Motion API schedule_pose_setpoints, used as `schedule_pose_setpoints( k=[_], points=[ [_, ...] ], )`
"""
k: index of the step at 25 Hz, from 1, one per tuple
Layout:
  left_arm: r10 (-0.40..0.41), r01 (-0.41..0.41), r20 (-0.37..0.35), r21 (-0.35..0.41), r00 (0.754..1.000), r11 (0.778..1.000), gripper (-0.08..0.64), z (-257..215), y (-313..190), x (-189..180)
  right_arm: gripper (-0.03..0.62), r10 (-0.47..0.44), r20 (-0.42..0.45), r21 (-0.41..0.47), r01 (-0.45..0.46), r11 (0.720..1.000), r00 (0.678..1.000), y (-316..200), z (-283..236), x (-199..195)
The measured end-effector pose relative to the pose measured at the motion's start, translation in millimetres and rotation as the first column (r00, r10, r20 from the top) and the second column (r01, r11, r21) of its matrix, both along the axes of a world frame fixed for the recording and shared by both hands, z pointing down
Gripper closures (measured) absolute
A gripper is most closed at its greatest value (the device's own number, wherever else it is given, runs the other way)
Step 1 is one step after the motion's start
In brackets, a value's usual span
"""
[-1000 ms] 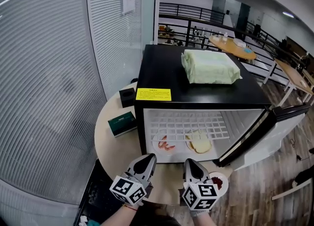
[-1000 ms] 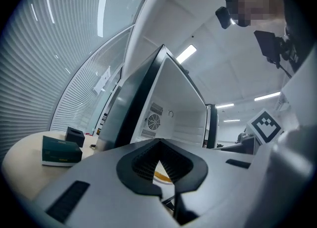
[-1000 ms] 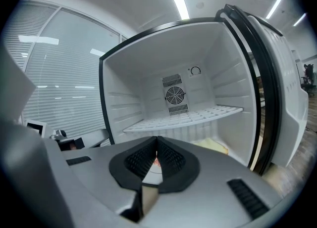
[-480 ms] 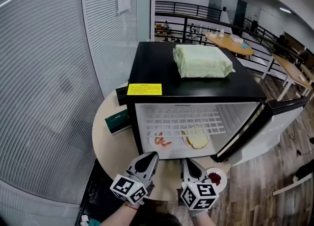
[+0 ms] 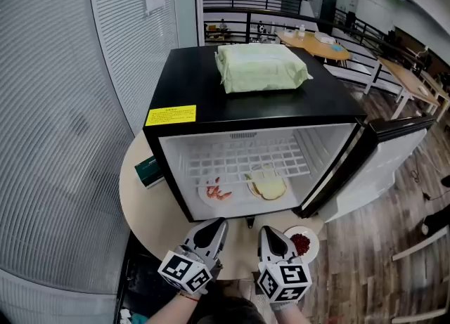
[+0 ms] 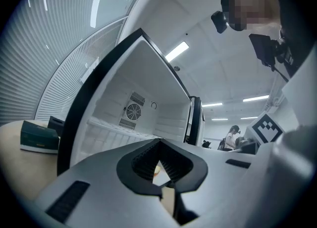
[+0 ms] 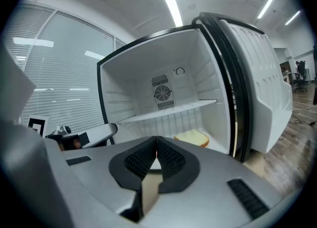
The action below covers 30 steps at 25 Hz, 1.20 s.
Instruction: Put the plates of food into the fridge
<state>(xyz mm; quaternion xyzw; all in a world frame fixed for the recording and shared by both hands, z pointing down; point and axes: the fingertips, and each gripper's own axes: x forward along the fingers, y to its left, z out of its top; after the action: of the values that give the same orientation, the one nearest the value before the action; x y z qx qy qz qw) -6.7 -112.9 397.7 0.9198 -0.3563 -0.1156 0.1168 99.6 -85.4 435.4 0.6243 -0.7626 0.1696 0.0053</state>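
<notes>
Nearest, in front of the fridge (image 5: 190, 83), the left gripper (image 5: 214, 226) and the right gripper (image 5: 270, 234) were both clenched on nothing. Just before the fridge's open front, one plate of red food (image 5: 311, 251) sat on the table (image 5: 148, 210), apparently the last to go in. Inside the fridge, a plate of pink pieces (image 5: 205, 192) and a plate of bread (image 5: 249, 189) were already stowed.

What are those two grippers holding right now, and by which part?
Nothing. The left gripper and the right gripper are both shut with nothing between their jaws, in front of the open fridge.
</notes>
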Motion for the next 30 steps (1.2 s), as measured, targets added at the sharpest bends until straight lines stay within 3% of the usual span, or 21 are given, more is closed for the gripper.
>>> schedule_pose_setpoints(
  k=[9, 17, 25, 30],
  points=[
    [0.098, -0.096, 0.019, -0.064, 0.995, 0.993, 0.554, 35.9, 25.8, 61.1, 0.584, 0.096, -0.022, -0.052, -0.097, 0.994, 0.995, 37.0, 30.5, 53.8],
    [0.221, -0.217, 0.028, -0.108, 0.975, 0.970, 0.554, 68.1, 52.6, 116.0, 0.583, 0.192, -0.016, -0.130, -0.192, 0.973, 0.981, 69.1, 66.1, 96.5],
    [0.346, -0.334, 0.066, -0.146, 0.936, 0.931, 0.554, 97.8, 77.6, 169.6, 0.580, 0.324, -0.031, -0.217, -0.322, 0.921, 0.946, 104.4, 108.1, 147.2],
    [0.387, -0.373, 0.067, -0.163, 0.920, 0.913, 0.554, 119.1, 84.7, 194.9, 0.507, 0.373, -0.010, -0.287, -0.360, 0.888, 0.928, 113.8, 137.2, 171.7]
  ],
)
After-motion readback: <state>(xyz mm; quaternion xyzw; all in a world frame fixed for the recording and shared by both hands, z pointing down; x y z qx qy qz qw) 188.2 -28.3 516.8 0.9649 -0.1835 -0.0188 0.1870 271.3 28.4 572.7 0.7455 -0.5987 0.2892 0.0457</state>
